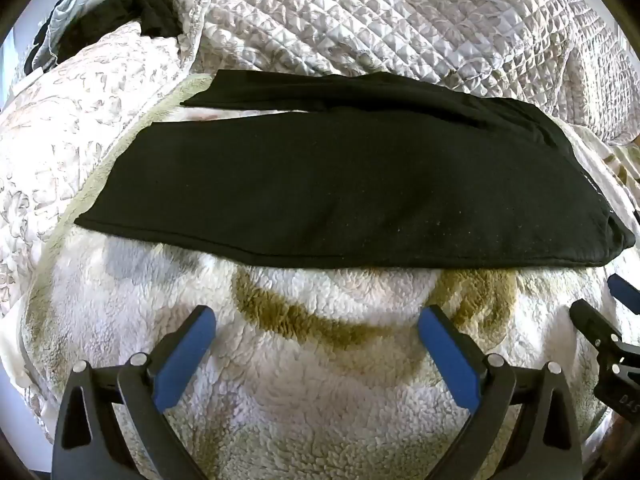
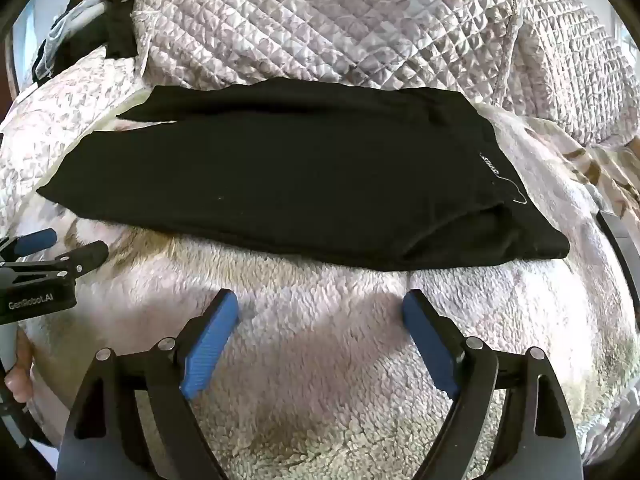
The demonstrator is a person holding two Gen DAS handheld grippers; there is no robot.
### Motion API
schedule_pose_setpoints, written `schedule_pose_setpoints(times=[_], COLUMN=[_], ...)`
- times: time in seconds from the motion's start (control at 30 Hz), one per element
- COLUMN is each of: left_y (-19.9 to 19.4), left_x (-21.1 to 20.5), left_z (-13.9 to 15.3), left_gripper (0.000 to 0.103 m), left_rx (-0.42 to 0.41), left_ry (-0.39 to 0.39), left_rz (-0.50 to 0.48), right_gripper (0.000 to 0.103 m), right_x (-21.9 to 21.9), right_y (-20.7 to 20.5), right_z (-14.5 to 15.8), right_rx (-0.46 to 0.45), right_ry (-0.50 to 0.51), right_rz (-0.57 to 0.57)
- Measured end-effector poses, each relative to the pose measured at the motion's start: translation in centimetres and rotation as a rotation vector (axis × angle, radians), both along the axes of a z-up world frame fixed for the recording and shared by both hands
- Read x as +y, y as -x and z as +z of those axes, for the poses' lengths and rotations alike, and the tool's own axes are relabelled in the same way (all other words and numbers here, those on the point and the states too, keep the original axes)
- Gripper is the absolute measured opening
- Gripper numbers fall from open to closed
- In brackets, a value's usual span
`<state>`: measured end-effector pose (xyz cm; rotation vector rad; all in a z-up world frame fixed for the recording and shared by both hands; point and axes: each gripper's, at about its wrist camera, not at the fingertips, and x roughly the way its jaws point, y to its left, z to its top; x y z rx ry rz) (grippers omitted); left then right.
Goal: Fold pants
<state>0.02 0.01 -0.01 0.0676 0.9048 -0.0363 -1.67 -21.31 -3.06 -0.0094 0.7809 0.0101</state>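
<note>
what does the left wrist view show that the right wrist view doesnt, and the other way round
Only the left wrist view: the open left gripper head-on, an olive ring pattern in the fleece blanket, and the right gripper entering from the right edge.

Only the right wrist view: the open right gripper head-on, white lettering near the pants' right end, a bare hand at the left edge, and the left gripper from the side.

Both: the black pants lying flat across the blanket, untouched, the quilted cover behind, and dark clothes at upper left.
</note>
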Motion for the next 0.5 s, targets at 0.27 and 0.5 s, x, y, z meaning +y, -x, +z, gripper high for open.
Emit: schedule_pose_setpoints(times=[0.27,0.5], left_y=[-0.03,-0.07], left_x=[0.04,-0.09], left_z=[0.01,-0.07], left_gripper=[0.102,0.102], left_rx=[0.003,0.006], left_ry=[-0.001,-0.004], left_rz=[-0.005,-0.015], right_gripper=[0.085,0.085], right_x=[0.04,0.06], right_y=[-0.06,0.06], right_z=[0.03,0.0], right_rx=[0.003,-0.009], right_ry=[-0.002,0.001], right_rz=[-0.001,0.0])
